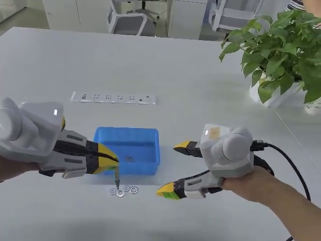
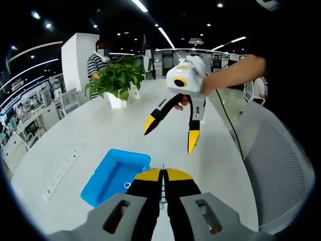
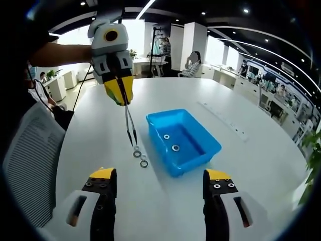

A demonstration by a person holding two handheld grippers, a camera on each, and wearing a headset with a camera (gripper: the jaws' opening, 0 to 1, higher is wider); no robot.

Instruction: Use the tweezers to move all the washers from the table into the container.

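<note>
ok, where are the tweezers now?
Head view, lower left: tweezers clamped in the left gripper, tips at the washers just in front of the blue container.

Layout of the workbench, head view. The container (image 1: 126, 131) sits on the table (image 1: 200, 90) near its middle, with two washers (image 3: 175, 148) inside. A power strip (image 1: 114, 98) lies behind it, parallel to its far wall. Three loose washers (image 1: 124, 191) lie on the table just before the near wall. The left gripper (image 1: 113, 160), at the near left corner of the container, holds the tweezers (image 1: 117, 179) between its jaws, tips down at the loose washers. The right gripper (image 1: 168, 169) is just right of the container, jaws apart. A potted plant (image 1: 281, 50) stands far right; chairs (image 1: 128, 20) stand beyond the far edge.
</note>
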